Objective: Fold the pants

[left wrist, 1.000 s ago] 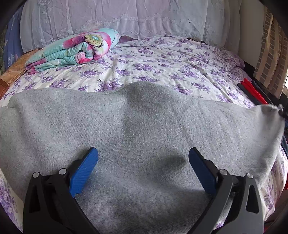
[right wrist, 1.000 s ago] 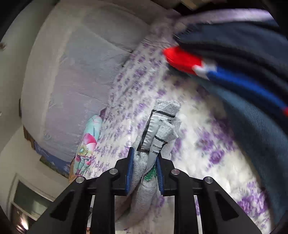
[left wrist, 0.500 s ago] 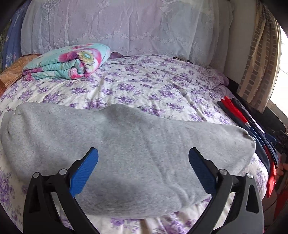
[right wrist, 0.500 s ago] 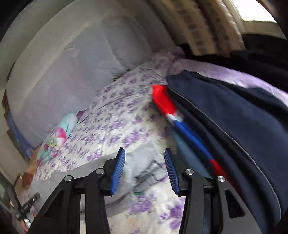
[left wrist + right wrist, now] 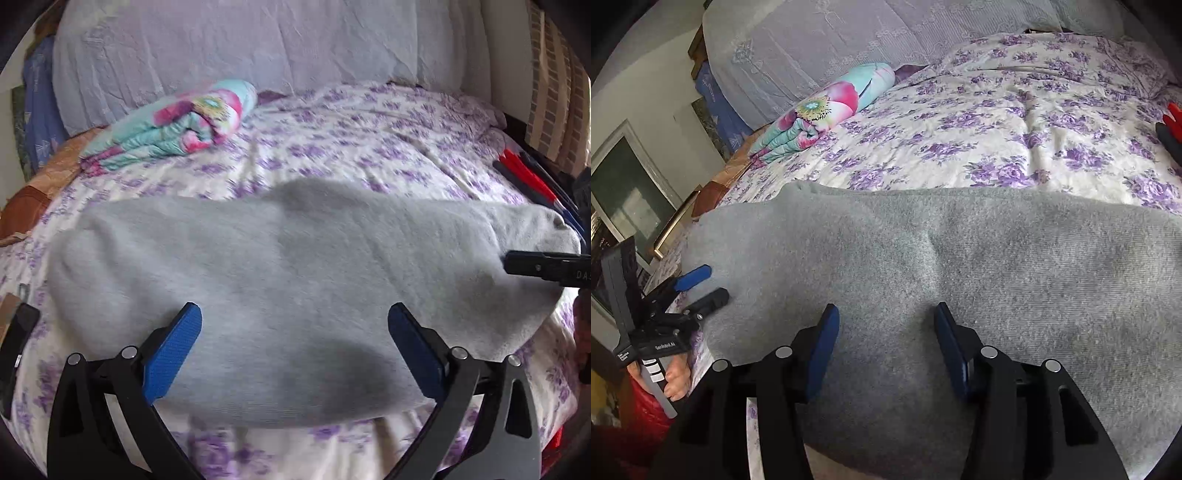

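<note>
- Covering the bed point(image 5: 369, 147) is a white sheet w/ purple flower print; pale lace-patterned cushions point(image 5: 258, 48) stand along the headboard side.
- Rolled quilt point(image 5: 184, 125), turquoise w/ pink floral print, lies near the cushions, well apart from the garment.
- Red-and-dark-blue clothing point(image 5: 532, 181) lies at the bed's right edge; striped beige curtain point(image 5: 554, 85) hangs beyond it.
- Right wrist view: a window point(image 5: 624, 199) in a pale frame sits on the wall at far left.
- Grey pants point(image 5: 288, 288) lie flat across the near part of the bed as one long folded band running left to right; fabric is a soft, fuzzy knit, mostly smooth, w/ a low hump along the far edge near the middle.
- Left gripper point(image 5: 294, 350): jaws spread wide, blue pads over the near part of the pants, nothing held.
- Right gripper point(image 5: 885, 343): jaws partly apart, empty, over the grey fabric; contact w/ the cloth cannot be told.
- Each gripper shows at the frame edge of the other's view, at opposite ends of the pants.
- Left hand point(image 5: 674, 380) grasps its gripper's handle, visible low left in the right wrist view.
</note>
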Demonstrator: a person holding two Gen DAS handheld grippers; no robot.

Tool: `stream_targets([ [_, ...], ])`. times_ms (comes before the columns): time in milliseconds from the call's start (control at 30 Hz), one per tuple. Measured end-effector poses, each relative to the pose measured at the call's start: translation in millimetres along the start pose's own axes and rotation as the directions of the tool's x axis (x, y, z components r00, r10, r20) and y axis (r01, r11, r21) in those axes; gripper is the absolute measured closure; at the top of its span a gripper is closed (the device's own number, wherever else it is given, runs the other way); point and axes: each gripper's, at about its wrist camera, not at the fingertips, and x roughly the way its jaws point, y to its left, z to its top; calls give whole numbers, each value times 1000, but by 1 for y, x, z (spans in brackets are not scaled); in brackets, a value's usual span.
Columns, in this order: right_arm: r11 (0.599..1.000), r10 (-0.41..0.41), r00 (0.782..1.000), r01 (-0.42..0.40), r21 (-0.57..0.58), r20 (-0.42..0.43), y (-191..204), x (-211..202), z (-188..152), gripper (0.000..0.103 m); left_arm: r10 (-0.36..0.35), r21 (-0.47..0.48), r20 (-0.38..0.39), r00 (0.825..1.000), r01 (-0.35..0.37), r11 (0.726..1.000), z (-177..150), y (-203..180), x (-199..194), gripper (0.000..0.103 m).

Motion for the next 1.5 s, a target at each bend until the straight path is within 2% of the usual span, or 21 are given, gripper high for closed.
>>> stream_targets([
  [67, 999, 44, 999, -43, -28, 25, 14, -8, 20, 46, 32, -46, 62, 998, -29, 999, 7, 24, -9, 4],
  [100, 996, 77, 997, -76, -56, 27, 22, -7, 32, 46, 42, -83, 63, 997, -37, 996, 10, 37, -6, 4],
  [167, 985, 128, 991, -124, -121, 33, 47, 0, 59, 46, 46, -181, -2, 999, -46, 982, 8, 64, 17, 5],
  [200, 976, 157, 987, -151, -157, 24, 60, 10, 73, 46, 5, -235, -43, 999, -15, 972, 4, 74, 29, 5],
  [233, 967, 181, 983, -177, -186, 7, 73, 22, 86, 46, 3, -257, -41, 999, -13, 966, 5, 76, 30, 5],
  [300, 958, 195, 980, -198, -209, -34, 92, 50, 108, 52, 41, -217, -7, 999, -41, 975, 5, 66, 26, 5],
  [367, 950, 236, 966, -252, -184, -107, 103, 80, 125, 62, 98, -161, -30, 995, -101, 982, 3, 54, 31, 5],
  [500, 935, 338, 921, -351, -39, -194, 107, 121, 148, 63, 84, -145, -27, 996, -87, 986, 3, 53, 31, 5],
  [567, 926, 371, 901, -376, 23, -225, 105, 135, 152, 63, 41, -180, -11, 999, -42, 983, 3, 61, 28, 5],
  [667, 928, 369, 883, -368, 61, -291, 106, 153, 150, 61, -31, -241, 16, 999, 34, 970, 2, 73, 25, 5],
  [733, 943, 327, 889, -330, 44, -322, 105, 161, 144, 61, -61, -267, 28, 998, 67, 961, 2, 78, 24, 5],
  [833, 953, 293, 887, -300, 36, -356, 99, 170, 138, 58, -73, -276, 34, 997, 79, 958, 2, 78, 23, 5],
  [933, 936, 333, 852, -351, 31, -403, 105, 172, 129, 55, -69, -274, 33, 997, 76, 959, 2, 78, 23, 5],
  [1000, 916, 337, 845, -396, -62, -414, 122, 162, 123, 40, -67, -272, 33, 997, 74, 959, 2, 78, 23, 5],
  [1100, 894, 338, 848, -424, -142, -408, 137, 159, 121, 29, -60, -268, 31, 998, 66, 961, 3, 77, 24, 5],
  [1267, 865, 496, 789, -486, 127, -361, 116, 191, 138, 29, -67, -273, 32, 997, 73, 959, 3, 78, 24, 5],
  [1333, 827, 560, 787, -516, 221, -259, 100, 187, 143, 32, -68, -275, 32, 997, 74, 959, 3, 78, 25, 5],
  [1367, 811, 579, 789, -531, 246, -207, 91, 181, 145, 44, -65, -273, 31, 997, 71, 959, 3, 77, 25, 5],
  [1400, 814, 572, 799, -526, 248, -183, 84, 177, 147, 65, -61, -271, 30, 998, 67, 960, 3, 77, 25, 5],
  [1467, 849, 520, 832, -477, 227, -193, 76, 179, 147, 90, -57, -269, 29, 998, 63, 961, 3, 77, 26, 5],
  [1500, 866, 492, 847, -454, 208, -201, 75, 180, 145, 90, -59, -268, 28, 998, 64, 961, 3, 77, 26, 5],
])
